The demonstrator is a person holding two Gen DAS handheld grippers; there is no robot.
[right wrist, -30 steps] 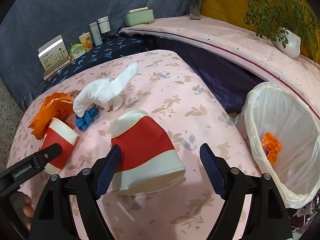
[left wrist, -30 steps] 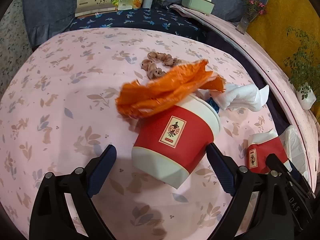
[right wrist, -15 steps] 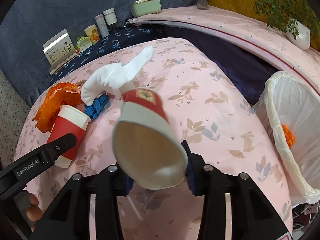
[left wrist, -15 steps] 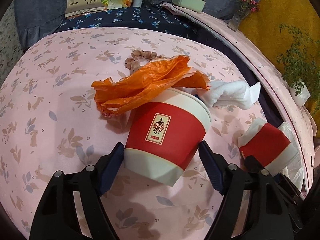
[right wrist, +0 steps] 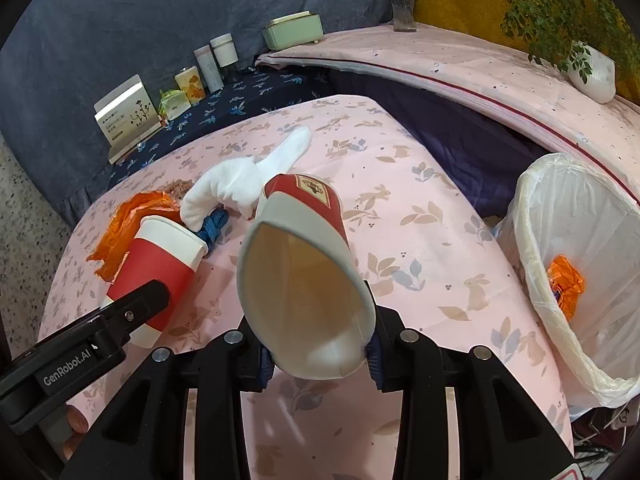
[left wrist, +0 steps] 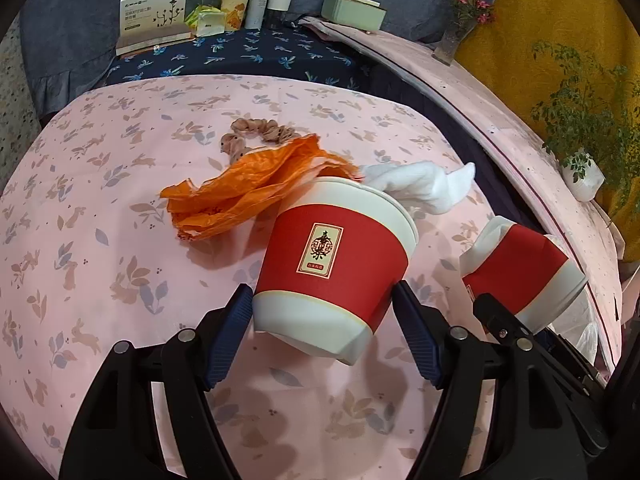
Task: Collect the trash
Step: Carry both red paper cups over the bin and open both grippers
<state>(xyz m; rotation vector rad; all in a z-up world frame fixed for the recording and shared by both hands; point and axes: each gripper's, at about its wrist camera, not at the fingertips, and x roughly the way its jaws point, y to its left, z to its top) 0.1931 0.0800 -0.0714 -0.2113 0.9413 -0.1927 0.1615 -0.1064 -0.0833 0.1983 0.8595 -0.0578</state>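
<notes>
Pink rabbit-print bedding carried the litter. Left gripper jaws were closing on an upright red paper cup; right gripper jaws, still closing, squashed a flattened cup near the lined bin at right, probably its destination.

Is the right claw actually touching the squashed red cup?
Touching. The right wrist view shows the right claw closing, both blue pads pressed against the squashed red cup, lifted above the bedspread.

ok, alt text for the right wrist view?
The right gripper, jaws closing, squeezes a squashed red cup above a pink sheet. A lined bin stands to the right; the left gripper grips a second cup on the left.
</notes>
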